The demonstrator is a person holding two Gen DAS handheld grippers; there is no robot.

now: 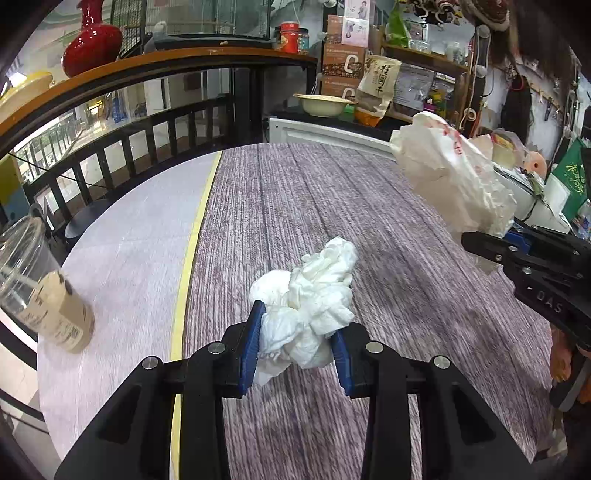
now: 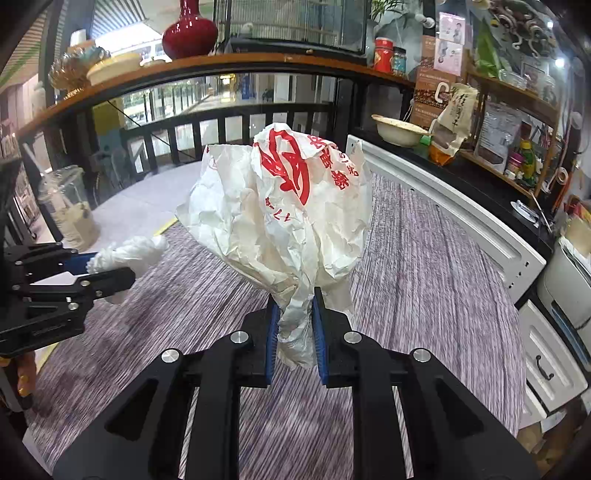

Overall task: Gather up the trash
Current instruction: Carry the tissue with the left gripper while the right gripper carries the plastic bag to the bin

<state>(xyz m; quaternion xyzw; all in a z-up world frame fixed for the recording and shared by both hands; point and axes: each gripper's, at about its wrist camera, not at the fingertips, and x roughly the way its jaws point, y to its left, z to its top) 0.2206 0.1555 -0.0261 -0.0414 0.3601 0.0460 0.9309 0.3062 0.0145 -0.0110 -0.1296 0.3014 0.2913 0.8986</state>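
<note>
The left gripper (image 1: 295,343) clamps a crumpled white tissue (image 1: 306,306) above the table's (image 1: 332,206) middle. The right gripper (image 2: 294,332) pinches a white paper bag (image 2: 280,210) printed with red characters, held aloft.

Layout: my two grippers side by side above the table (image 1: 314,192).
My left gripper (image 1: 295,343) holds tissue (image 1: 310,299); bag (image 2: 284,206) in my right gripper (image 2: 294,332); cup (image 1: 33,280) far left.

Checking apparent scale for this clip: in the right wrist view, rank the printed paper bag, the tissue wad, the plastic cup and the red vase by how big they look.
1. printed paper bag, largest, though nearest the camera.
2. plastic cup.
3-4. red vase and tissue wad look alike; not ranked.
</note>
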